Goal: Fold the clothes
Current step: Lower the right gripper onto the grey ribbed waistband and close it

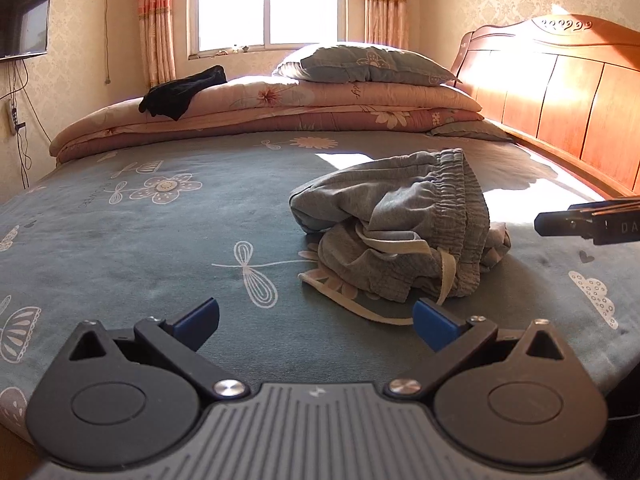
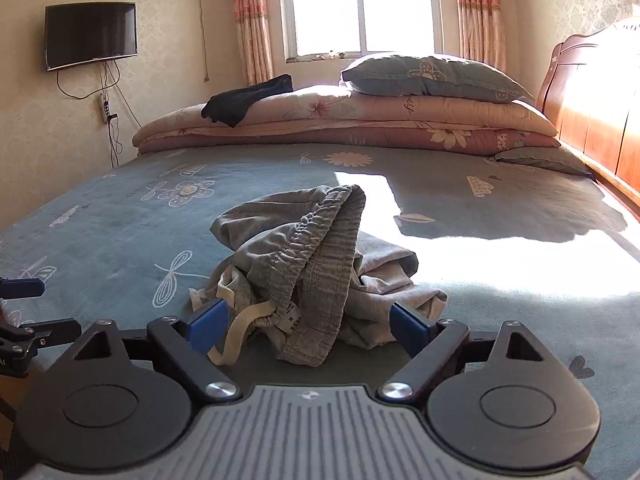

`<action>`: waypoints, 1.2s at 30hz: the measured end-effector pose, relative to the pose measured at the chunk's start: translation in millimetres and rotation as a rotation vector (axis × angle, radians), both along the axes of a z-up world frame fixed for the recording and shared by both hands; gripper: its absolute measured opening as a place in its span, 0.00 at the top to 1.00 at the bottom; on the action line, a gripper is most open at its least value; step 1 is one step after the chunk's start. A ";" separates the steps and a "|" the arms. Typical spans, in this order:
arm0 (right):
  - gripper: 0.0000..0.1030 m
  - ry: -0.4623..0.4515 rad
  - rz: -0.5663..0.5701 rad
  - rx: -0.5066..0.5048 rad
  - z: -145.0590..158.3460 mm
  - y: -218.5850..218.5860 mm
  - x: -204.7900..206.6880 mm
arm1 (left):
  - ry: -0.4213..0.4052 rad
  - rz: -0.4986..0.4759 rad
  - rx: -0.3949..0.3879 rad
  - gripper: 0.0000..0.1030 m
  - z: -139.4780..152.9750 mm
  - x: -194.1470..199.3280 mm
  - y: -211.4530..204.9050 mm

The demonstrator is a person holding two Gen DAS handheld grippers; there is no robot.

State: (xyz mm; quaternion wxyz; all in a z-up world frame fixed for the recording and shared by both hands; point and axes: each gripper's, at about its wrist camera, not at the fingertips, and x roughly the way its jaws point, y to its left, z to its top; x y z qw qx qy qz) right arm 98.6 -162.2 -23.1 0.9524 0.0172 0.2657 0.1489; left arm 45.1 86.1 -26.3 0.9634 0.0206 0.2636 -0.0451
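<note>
A pair of grey sweatpants (image 2: 304, 280) lies crumpled in a heap on the bed (image 1: 160, 232), on a teal sheet printed with flowers and dragonflies. The fabric is a light heather grey knit; the ribbed, elasticated waistband stands up in a hump at the top of the pile, and a cream flat drawstring (image 2: 240, 332) trails out toward 6 o'clock. A small white tag (image 2: 291, 318) sewn inside the waistband carries dark print, too small to read with certainty.

In the right wrist view the heap sits at centre, just ahead of the right tool (image 2: 308, 326), whose blue-padded fingers stand wide apart on either side of the near edge of the cloth, gripping nothing. In the left wrist view the pile lies toward 2 o'clock of the left tool (image 1: 316, 320), its fingers likewise spread and empty above the sheet. The right tool's black side shows at 3 o'clock there, bearing the letters "DA", cut off by the frame edge.

At 12 o'clock, folded floral quilts (image 1: 280, 108) carry a pillow (image 1: 360, 64) and a black garment (image 1: 180, 92).
</note>
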 end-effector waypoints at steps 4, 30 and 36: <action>0.19 0.029 -0.015 0.061 -3.5 -5.3 47.7 | -0.009 0.029 -0.012 0.01 -2.1 -1.1 9.6; 0.80 0.017 0.170 0.002 19.0 50.3 70.8 | 0.008 0.051 -0.044 0.00 -22.9 -2.5 36.0; 0.86 -0.004 0.334 -0.127 18.6 84.1 13.6 | 0.011 0.026 -0.031 0.00 -22.1 -3.6 30.7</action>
